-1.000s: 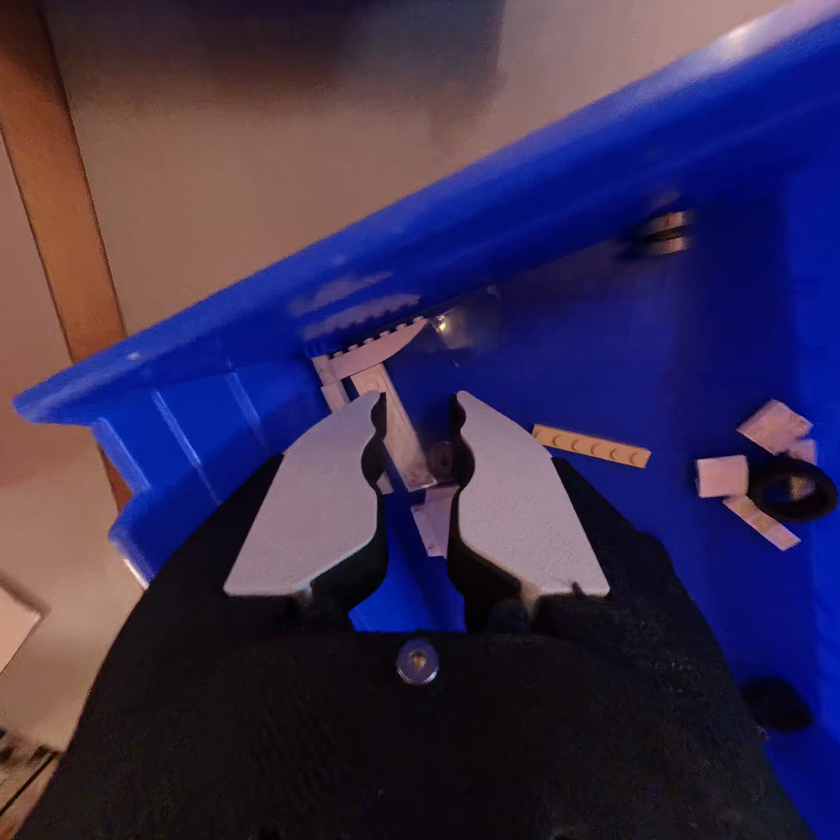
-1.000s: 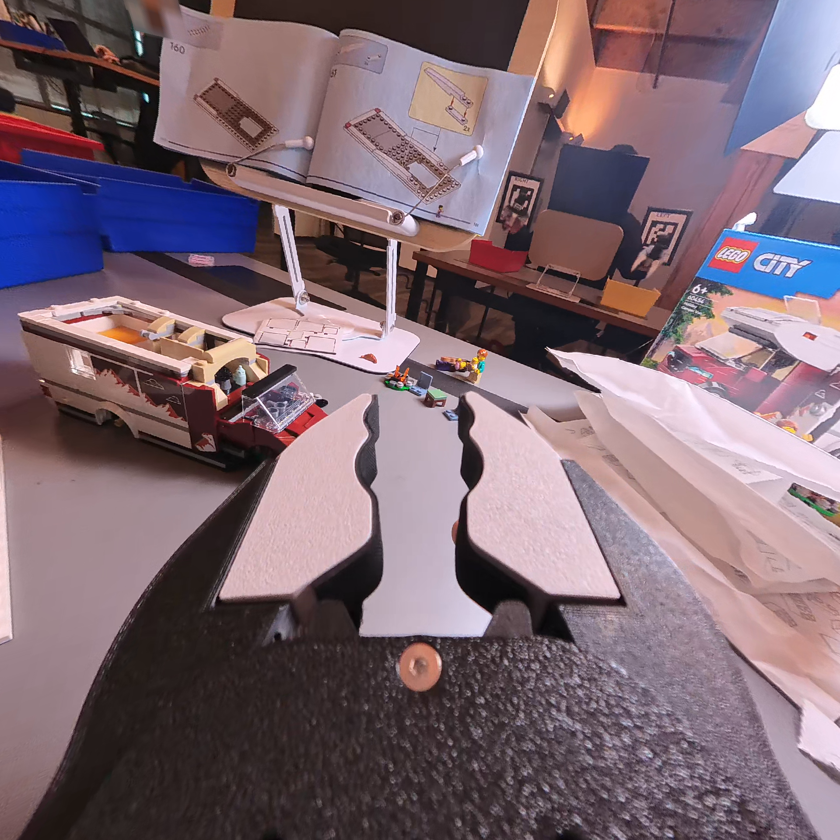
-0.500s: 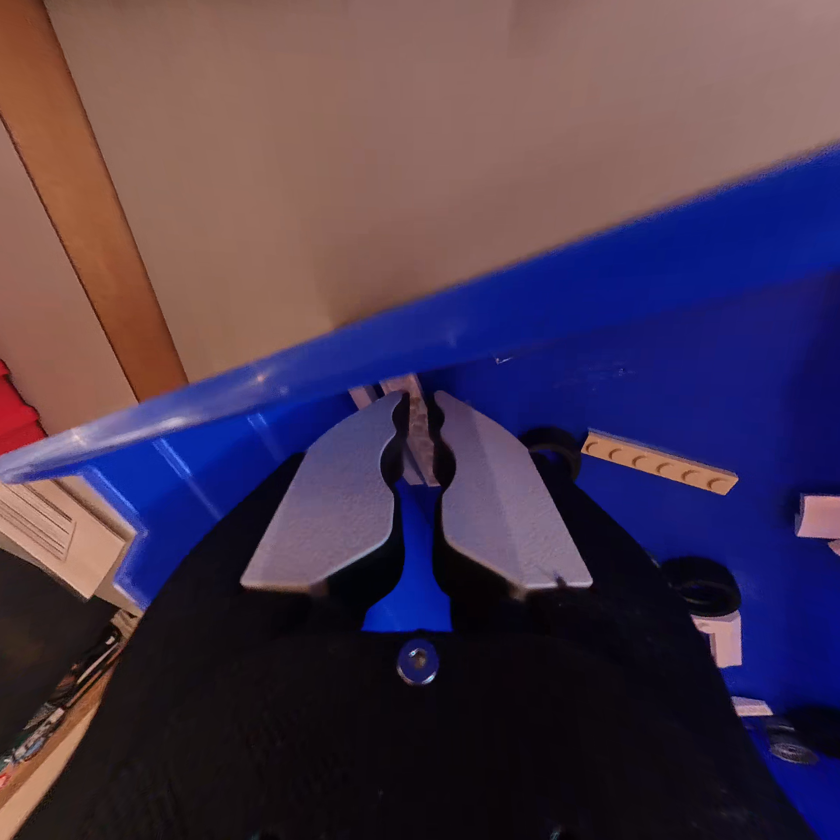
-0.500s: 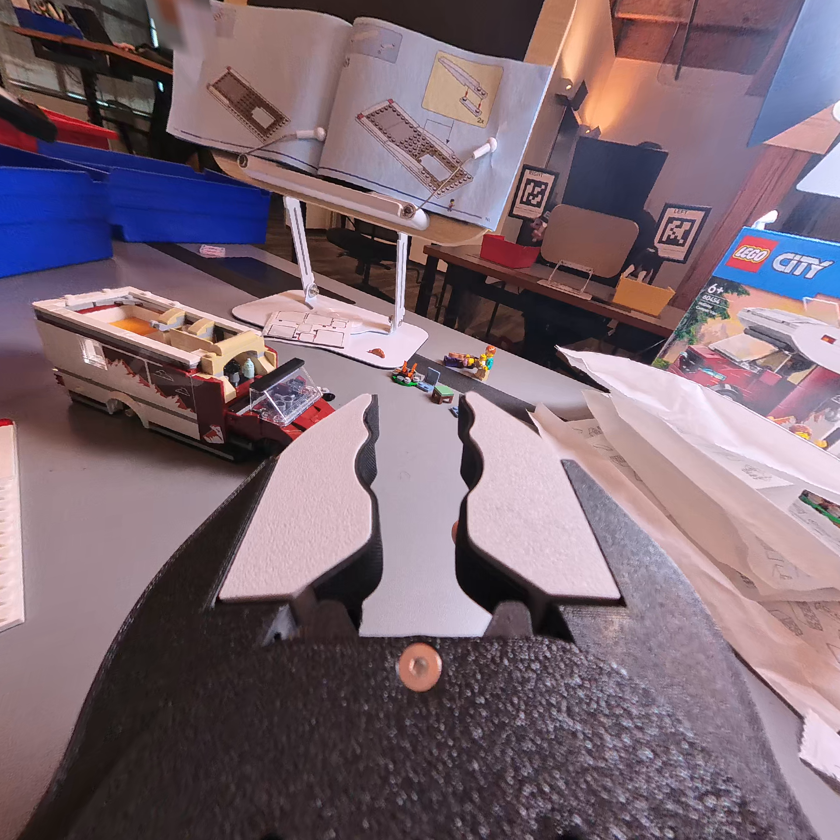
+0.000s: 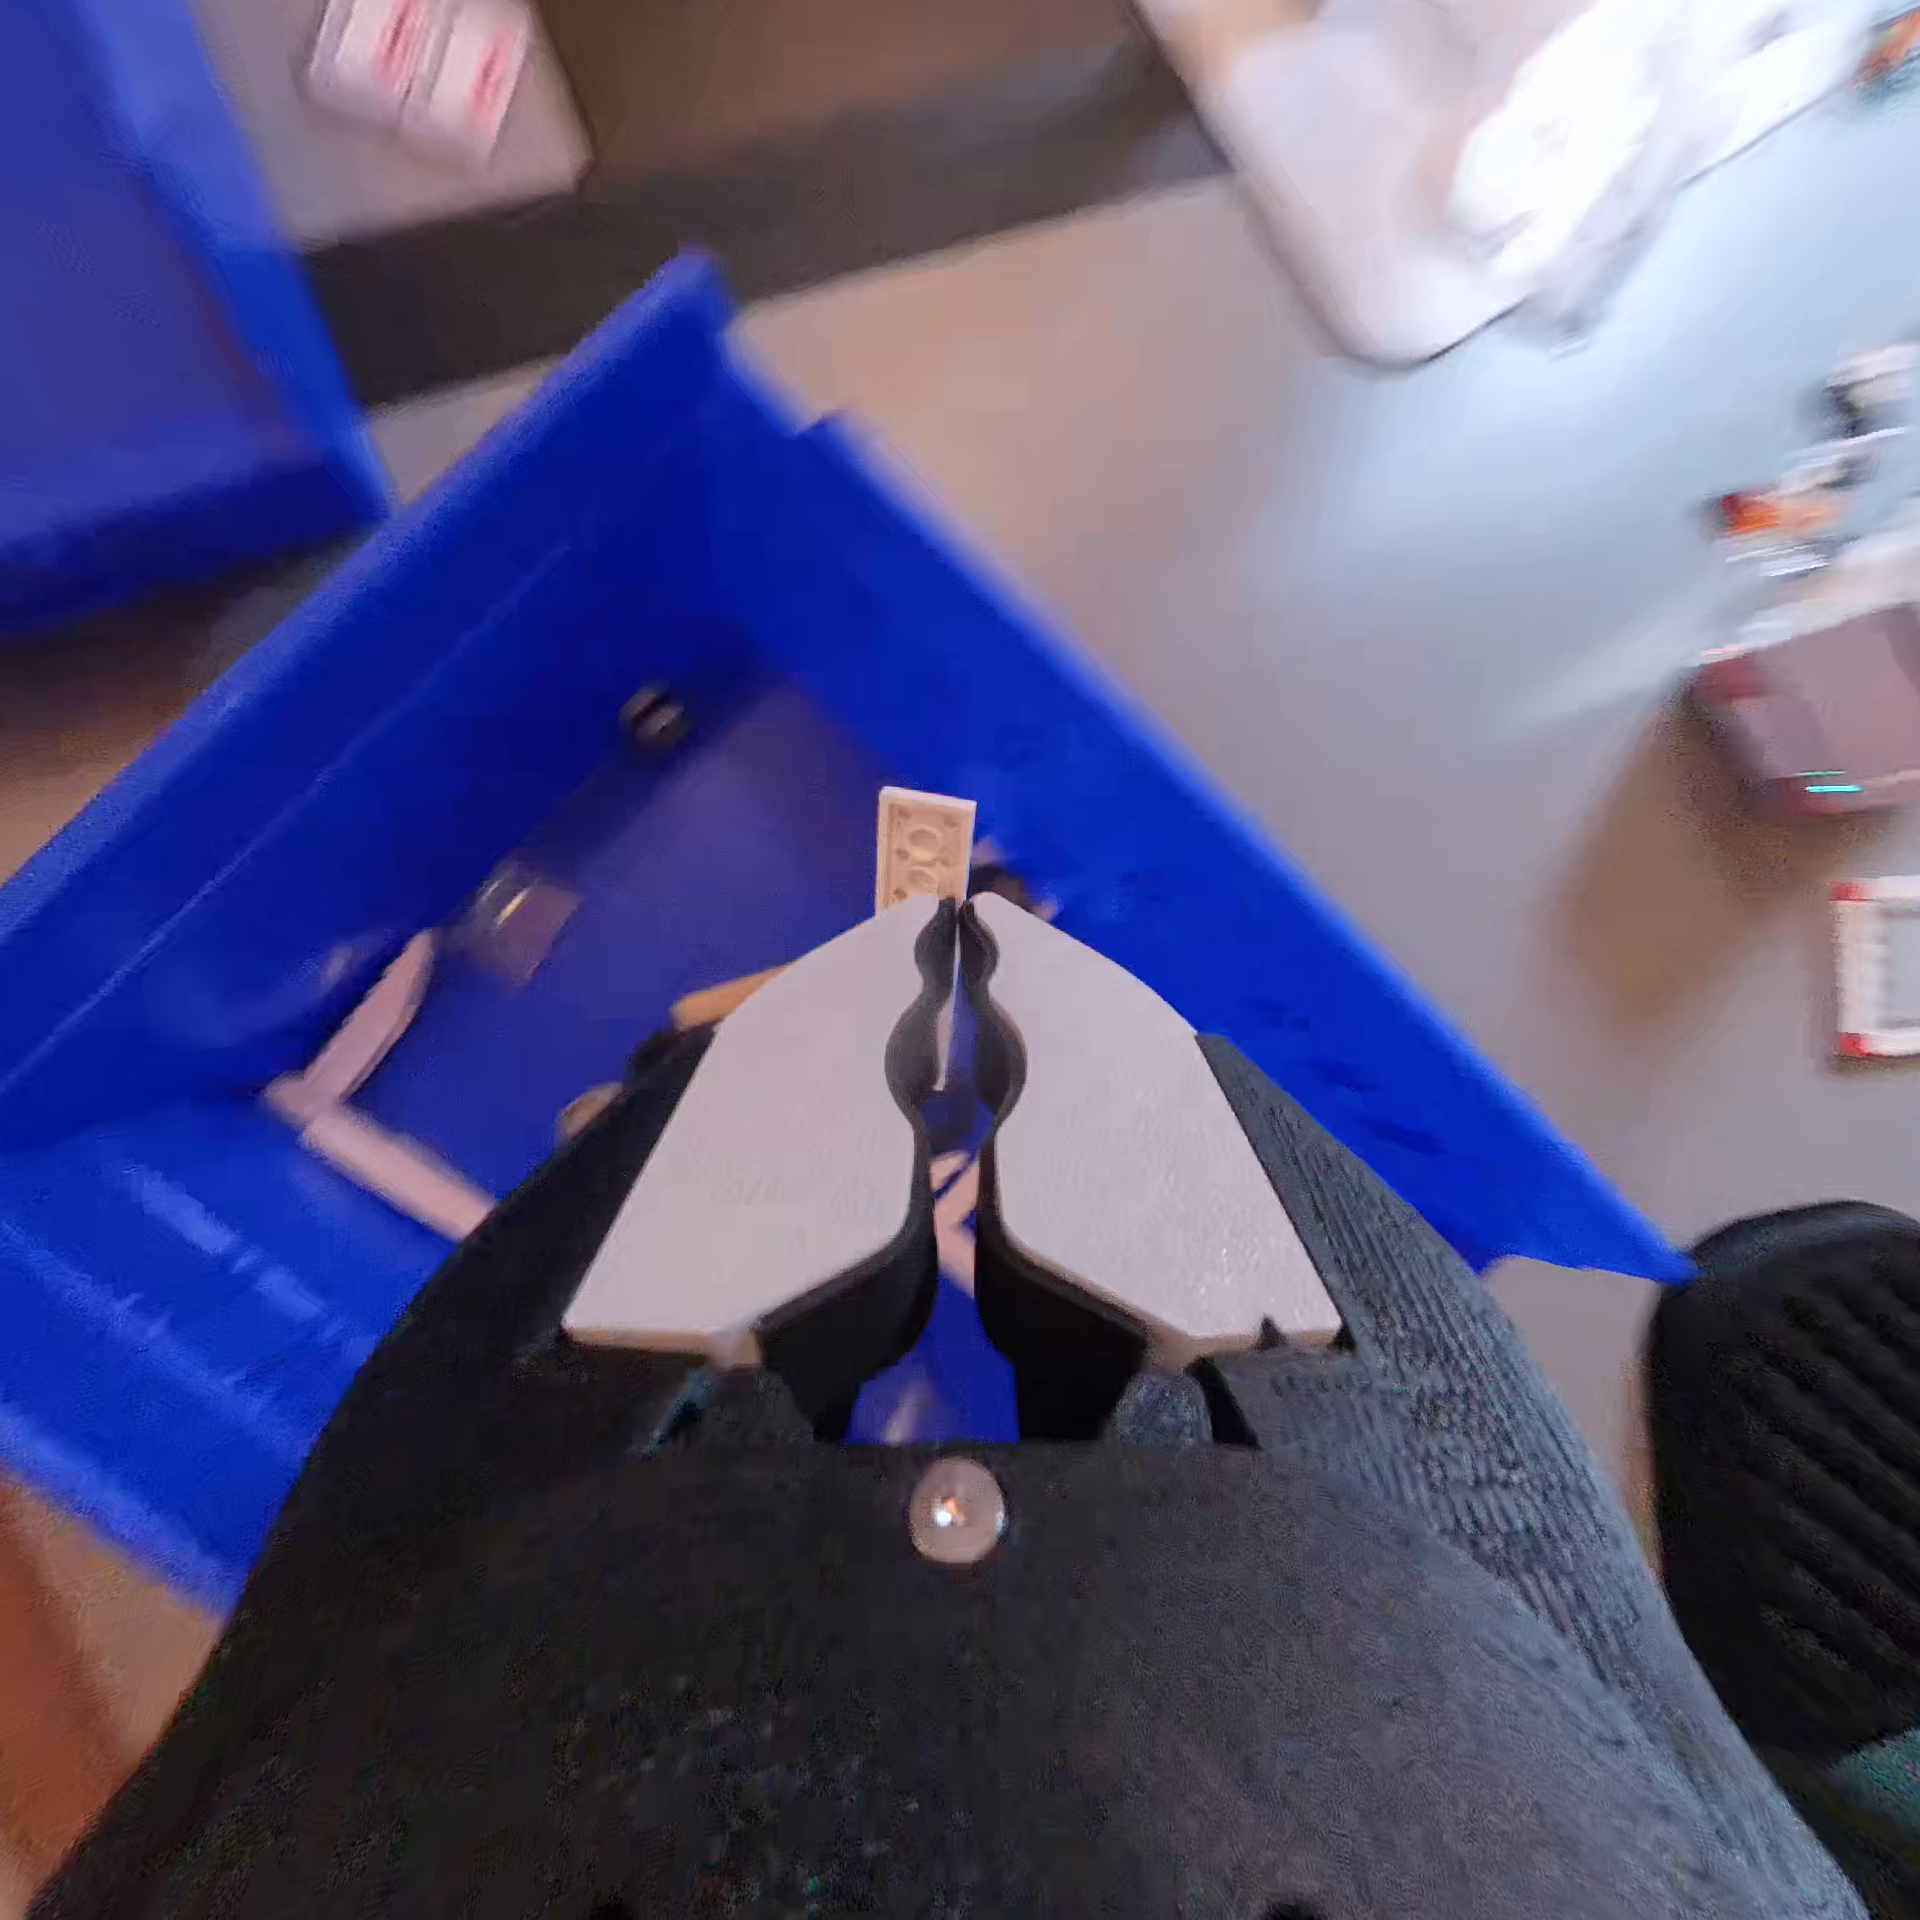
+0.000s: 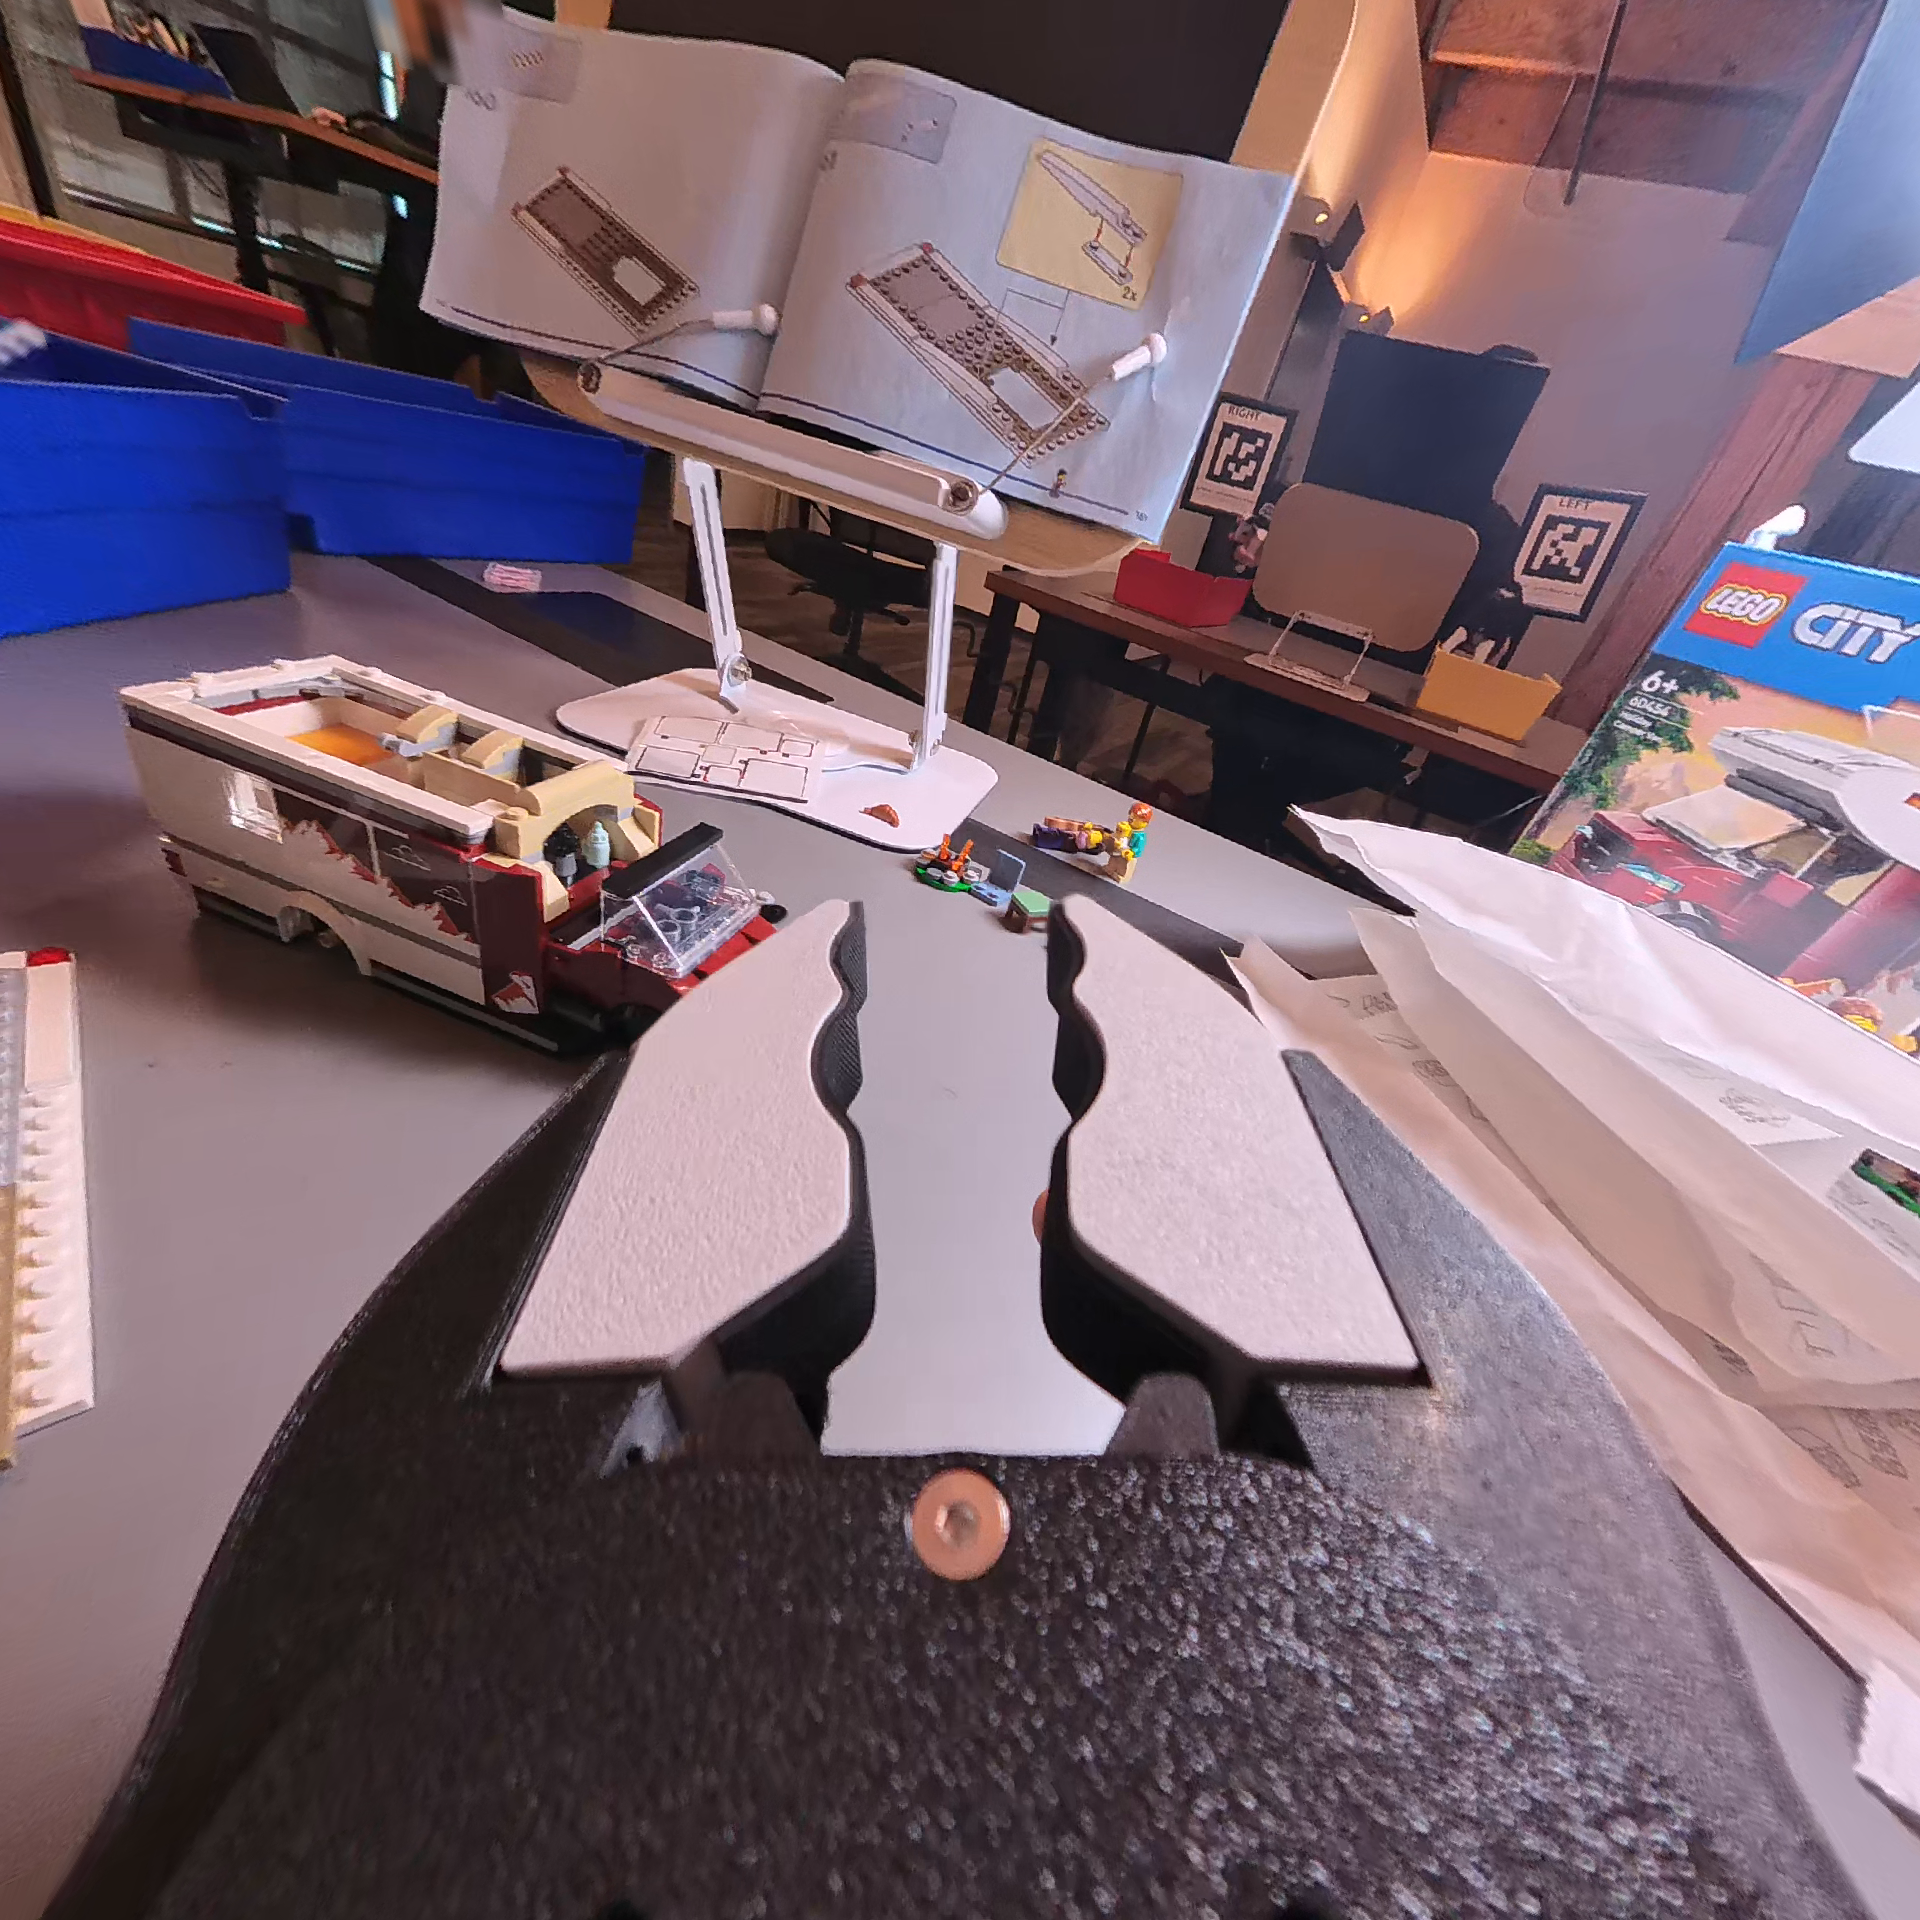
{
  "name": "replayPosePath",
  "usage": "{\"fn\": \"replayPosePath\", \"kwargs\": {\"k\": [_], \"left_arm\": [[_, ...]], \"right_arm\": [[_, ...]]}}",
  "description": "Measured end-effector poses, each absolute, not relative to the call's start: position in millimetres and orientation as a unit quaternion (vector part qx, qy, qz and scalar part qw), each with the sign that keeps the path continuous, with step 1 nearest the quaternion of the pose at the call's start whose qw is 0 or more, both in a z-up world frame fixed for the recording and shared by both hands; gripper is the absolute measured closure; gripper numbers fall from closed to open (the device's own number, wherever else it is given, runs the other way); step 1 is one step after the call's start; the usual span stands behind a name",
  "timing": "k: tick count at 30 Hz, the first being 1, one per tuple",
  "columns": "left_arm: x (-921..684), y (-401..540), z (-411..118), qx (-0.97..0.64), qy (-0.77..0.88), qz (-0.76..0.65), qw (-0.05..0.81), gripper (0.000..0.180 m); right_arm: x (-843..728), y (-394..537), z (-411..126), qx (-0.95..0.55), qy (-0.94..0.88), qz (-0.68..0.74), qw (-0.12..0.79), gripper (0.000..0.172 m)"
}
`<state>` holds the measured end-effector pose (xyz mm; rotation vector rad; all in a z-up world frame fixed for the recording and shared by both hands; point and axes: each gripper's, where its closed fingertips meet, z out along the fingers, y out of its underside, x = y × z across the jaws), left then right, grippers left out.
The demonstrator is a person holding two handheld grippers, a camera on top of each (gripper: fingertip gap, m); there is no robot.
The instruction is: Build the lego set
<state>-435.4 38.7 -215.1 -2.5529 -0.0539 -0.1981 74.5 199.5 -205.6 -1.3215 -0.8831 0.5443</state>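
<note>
In the left wrist view my left gripper (image 5: 956, 909) is shut on a thin pale lego plate (image 5: 925, 857). The plate stands on edge between the fingertips, its underside showing, and sticks out past them above the blue bin (image 5: 623, 582). In the right wrist view my right gripper (image 6: 956, 956) is open and empty, held over the grey table (image 6: 260, 1143). The partly built camper van (image 6: 416, 831) stands to its left. The open instruction booklet (image 6: 831, 260) rests on a white stand behind.
Blurred pale pieces (image 5: 384, 1091) and a black tyre (image 5: 652, 717) lie in the bin. A long white plate (image 6: 42, 1195) lies at the left edge. White paper bags (image 6: 1610, 1091) and the set's box (image 6: 1766, 779) are at right. Small minifigure builds (image 6: 1091, 836) lie ahead. Across from one pair of fingers to the other is roughly 55 cm. The right tips stand about 15 cm off the partly built camper van (image 6: 416, 831).
My left gripper closed on the thin plate inside the bin, then lifted it out as the view swung over the bin. My right gripper stayed open and drifted slightly.
</note>
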Motion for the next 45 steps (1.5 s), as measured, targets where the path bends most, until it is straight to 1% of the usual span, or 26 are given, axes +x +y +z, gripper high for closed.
{"fn": "replayPosePath", "kwargs": {"k": [2, 5, 8, 11, 13, 15, 19, 21, 22, 24, 26, 29, 33, 36, 39, 41, 43, 45], "left_arm": [[-389, 45, -182, -0.919, 0.03, -0.128, 0.372, 0.179], [-309, 42, -138, -0.853, 0.109, -0.199, 0.47, 0.179], [-220, 31, -108, -0.766, 0.195, -0.279, 0.546, 0.18], [-139, 21, -102, -0.683, 0.242, -0.365, 0.585, 0.18], [-96, 18, -109, -0.644, 0.254, -0.424, 0.585, 0.18], [-65, 19, -114, -0.614, 0.251, -0.473, 0.58, 0.18], [-37, 27, -122, -0.586, 0.244, -0.515, 0.577, 0.179], [-33, 29, -124, -0.577, 0.238, -0.526, 0.579, 0.18], [-32, 30, -126, -0.577, 0.236, -0.526, 0.579, 0.18], [-33, 32, -130, -0.577, 0.231, -0.528, 0.579, 0.18], [-36, 33, -134, -0.578, 0.225, -0.53, 0.578, 0.179], [-38, 33, -144, -0.586, 0.224, -0.529, 0.571, 0.18], [-42, 37, -164, -0.615, 0.24, -0.494, 0.565, 0.18], [-49, 41, -190, -0.669, 0.282, -0.418, 0.546, 0.161], [-61, 41, -225, -0.732, 0.334, -0.314, 0.503, 0.143], [-69, 37, -249, -0.765, 0.368, -0.261, 0.46, 0.13], [-77, 31, -274, -0.794, 0.396, -0.219, 0.406, 0.12], [-84, 27, -289, -0.807, 0.416, -0.19, 0.374, 0.117]], "right_arm": [[70, 192, -202, -0.573, -0.401, 0.253, 0.668, 0.138], [56, 171, -196, -0.547, -0.43, 0.292, 0.657, 0.135], [36, 139, -188, -0.52, -0.467, 0.349, 0.624, 0.134], [8, 93, -182, -0.503, -0.518, 0.43, 0.541, 0.132], [-9, 61, -178, -0.49, -0.546, 0.467, 0.495, 0.129], [-24, 37, -173, -0.48, -0.563, 0.48, 0.471, 0.128], [-43, 30, -169, -0.489, -0.566, 0.458, 0.481, 0.126], [-47, 30, -169, -0.496, -0.561, 0.47, 0.468, 0.13], [-47, 29, -167, -0.497, -0.556, 0.479, 0.463, 0.135], [-46, 30, -165, -0.495, -0.549, 0.49, 0.463, 0.152], [-44, 33, -166, -0.497, -0.548, 0.485, 0.465, 0.154], [-41, 36, -173, -0.507, -0.558, 0.483, 0.446, 0.155], [-35, 43, -187, -0.522, -0.582, 0.459, 0.423, 0.155], [-24, 53, -203, -0.541, -0.606, 0.428, 0.397, 0.155], [-4, 63, -230, -0.567, -0.646, 0.372, 0.351, 0.155], [12, 67, -251, -0.565, -0.685, 0.323, 0.326, 0.155], [31, 62, -270, -0.553, -0.727, 0.292, 0.284, 0.156], [48, 52, -283, -0.533, -0.76, 0.282, 0.241, 0.155]]}}
